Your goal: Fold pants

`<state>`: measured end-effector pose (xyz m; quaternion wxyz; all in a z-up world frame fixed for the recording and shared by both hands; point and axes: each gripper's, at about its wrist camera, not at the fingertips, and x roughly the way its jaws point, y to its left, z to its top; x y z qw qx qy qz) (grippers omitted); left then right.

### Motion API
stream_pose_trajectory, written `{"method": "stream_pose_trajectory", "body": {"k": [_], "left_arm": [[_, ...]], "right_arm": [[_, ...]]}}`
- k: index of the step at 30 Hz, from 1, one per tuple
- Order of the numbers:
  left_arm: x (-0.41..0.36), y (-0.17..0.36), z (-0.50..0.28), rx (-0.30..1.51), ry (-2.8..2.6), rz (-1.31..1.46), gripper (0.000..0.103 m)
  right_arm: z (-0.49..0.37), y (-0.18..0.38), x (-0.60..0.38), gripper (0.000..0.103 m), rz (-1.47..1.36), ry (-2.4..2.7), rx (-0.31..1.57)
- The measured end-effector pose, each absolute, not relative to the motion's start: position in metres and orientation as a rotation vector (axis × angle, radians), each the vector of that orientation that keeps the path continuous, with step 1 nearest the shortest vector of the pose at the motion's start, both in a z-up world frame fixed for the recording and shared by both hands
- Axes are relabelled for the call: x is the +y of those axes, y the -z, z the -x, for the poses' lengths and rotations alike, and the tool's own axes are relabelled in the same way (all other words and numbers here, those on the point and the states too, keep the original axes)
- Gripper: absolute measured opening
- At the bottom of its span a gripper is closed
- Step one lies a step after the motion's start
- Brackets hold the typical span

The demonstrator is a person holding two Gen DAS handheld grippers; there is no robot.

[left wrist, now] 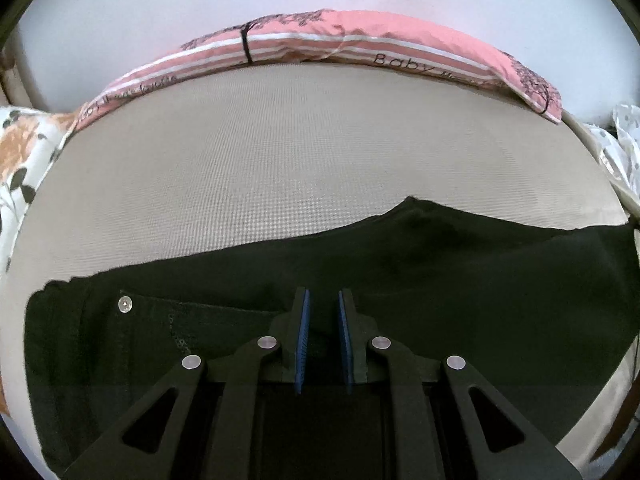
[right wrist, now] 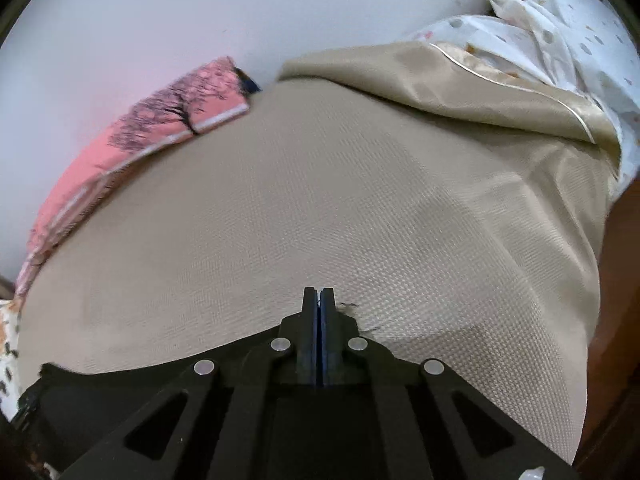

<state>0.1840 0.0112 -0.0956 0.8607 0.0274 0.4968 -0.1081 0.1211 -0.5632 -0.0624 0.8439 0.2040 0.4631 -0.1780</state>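
Note:
Black pants point(left wrist: 440, 280) lie flat across the near part of a beige textured bed cover point(left wrist: 280, 152), with a metal button point(left wrist: 125, 305) at the left near the waistband. My left gripper point(left wrist: 323, 300) is open with a small gap between its blue pads, just above the pants. My right gripper point(right wrist: 319, 294) is shut; a bit of black cloth edge point(right wrist: 348, 306) shows at its fingers, and the pants point(right wrist: 100, 384) spread to the lower left below it.
A pink striped pillow point(left wrist: 360, 44) lies along the far edge by the white wall. A floral cushion point(left wrist: 24, 152) is at the left. A dotted white quilt point(right wrist: 560, 28) and a folded beige sheet point(right wrist: 460, 88) lie at the right. A brown bed edge point(right wrist: 624, 280) runs down the far right.

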Motion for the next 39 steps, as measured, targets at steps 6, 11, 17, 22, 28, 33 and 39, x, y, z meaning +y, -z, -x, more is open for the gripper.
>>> {"method": "stream_pose_trajectory", "body": {"k": [6,11,17,22,28,33,39], "left_arm": [[0.022,0.096,-0.184,1.045,0.252,-0.018,0.016],[0.026,0.077,-0.173,1.006,0.272,-0.031,0.022],[0.032,0.068,-0.149,1.009,0.323,-0.047,0.023],[0.037,0.076,-0.132,1.051,0.348,-0.039,0.024],[0.049,0.086,-0.115,1.082,0.375,-0.033,0.024],[0.061,0.091,-0.107,1.091,0.393,0.014,0.024],[0.070,0.097,-0.102,1.083,0.414,0.068,0.024]], "right_arm": [[-0.122,0.079,-0.569,0.001,-0.432,0.465,1.034],[-0.124,0.040,-0.533,0.008,-0.366,0.403,1.002],[-0.173,0.017,-0.412,0.022,-0.282,0.001,1.066],[-0.212,0.033,-0.290,0.032,-0.207,-0.348,1.159],[-0.250,0.060,-0.167,0.032,-0.086,-0.627,1.270],[-0.277,0.081,-0.123,0.032,-0.037,-0.714,1.353],[-0.274,0.091,-0.096,0.009,0.013,-0.765,1.376]]}}
